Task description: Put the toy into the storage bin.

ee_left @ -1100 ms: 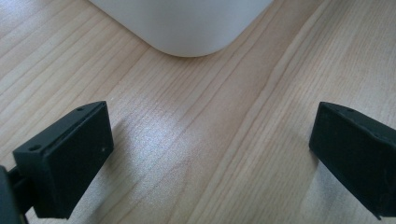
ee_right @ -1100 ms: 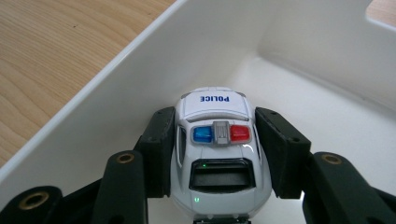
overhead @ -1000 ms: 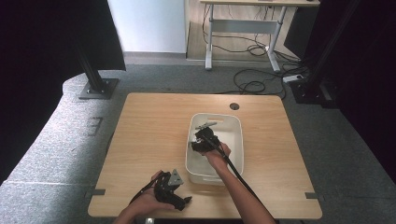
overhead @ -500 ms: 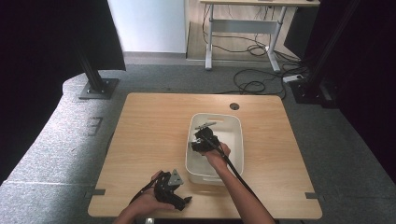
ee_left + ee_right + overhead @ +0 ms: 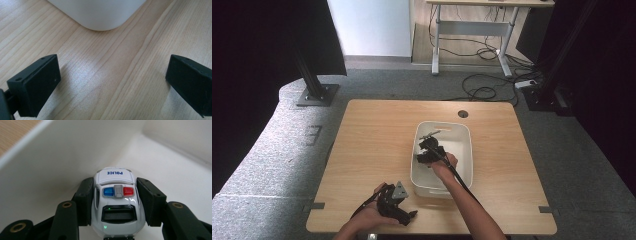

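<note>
A white toy police car (image 5: pixel 116 200) with a blue and red roof light sits between the jaws of my right gripper (image 5: pixel 116 202), which is shut on its sides. This happens inside the white plastic bin (image 5: pixel 464 135) at the middle of the wooden table; the high view has the right gripper (image 5: pixel 430 150) down in that bin. My left gripper (image 5: pixel 396 201) rests near the table's front edge, left of the bin. Its jaws stand wide open over bare wood (image 5: pixel 110 82), with the bin's rounded corner (image 5: pixel 100 15) just ahead.
The table (image 5: pixel 372 135) has a round cable hole (image 5: pixel 463 114) at its far side. Black stands (image 5: pixel 314 90) and a desk with cables (image 5: pixel 482 50) lie beyond the table on the grey floor. The bin's walls (image 5: pixel 45 165) close in around the right gripper.
</note>
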Demonstrator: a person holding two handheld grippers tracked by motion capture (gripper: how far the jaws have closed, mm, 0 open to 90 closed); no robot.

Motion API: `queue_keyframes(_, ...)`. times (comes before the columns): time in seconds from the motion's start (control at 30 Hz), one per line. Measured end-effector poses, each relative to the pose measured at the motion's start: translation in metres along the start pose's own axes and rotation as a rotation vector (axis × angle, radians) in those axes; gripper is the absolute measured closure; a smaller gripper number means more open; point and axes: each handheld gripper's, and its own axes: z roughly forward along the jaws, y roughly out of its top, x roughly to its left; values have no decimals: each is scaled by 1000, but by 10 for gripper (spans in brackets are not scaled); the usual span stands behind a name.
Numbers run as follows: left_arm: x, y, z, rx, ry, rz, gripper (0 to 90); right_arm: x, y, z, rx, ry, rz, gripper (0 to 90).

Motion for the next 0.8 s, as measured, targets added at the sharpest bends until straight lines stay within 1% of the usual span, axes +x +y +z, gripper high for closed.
queue_keyframes(0.07, 0, 0, 0, 0, 0, 0, 1, 0, -1, 3, 19, -1, -11, 494)
queue_keyframes(0.17, 0, 0, 0, 1, 1, 3, 1, 0, -2, 7, 44, 10, -6, 480)
queue_keyframes(0.2, 0, 0, 0, 1, 1, 3, 1, 0, -2, 7, 44, 10, -6, 480)
queue_keyframes(0.27, 0, 0, 0, 1, 0, 3, 1, -1, -4, 9, 61, 12, -1, 428)
queue_keyframes(0.37, 0, 0, 0, 1, 0, 3, 1, -1, -3, 8, 66, 5, 1, 388)
queue_keyframes(0.47, 0, 0, 0, 0, -1, 1, 1, -1, -3, 5, 64, 6, 9, 370)
queue_keyframes(0.5, 0, 0, 0, 0, -2, 1, 1, -2, -3, 2, 66, 18, 13, 357)
queue_keyframes(0.57, 0, 0, 0, -1, -2, 3, 1, -2, -5, 1, 92, 42, 9, 339)
queue_keyframes(0.67, 0, 0, 0, 0, -3, 3, 1, -2, -8, 0, 101, 45, 4, 338)
queue_keyframes(0.7, 0, 0, 0, 0, -4, 3, 1, -3, -10, -1, 119, 60, 2, 336)
queue_keyframes(0.77, 0, 0, 0, 1, -3, 3, 1, -3, -11, -2, 127, 65, 5, 347)
queue_keyframes(0.8, 0, 0, 0, 1, -3, 3, 1, -3, -11, -3, 135, 80, 10, 347)
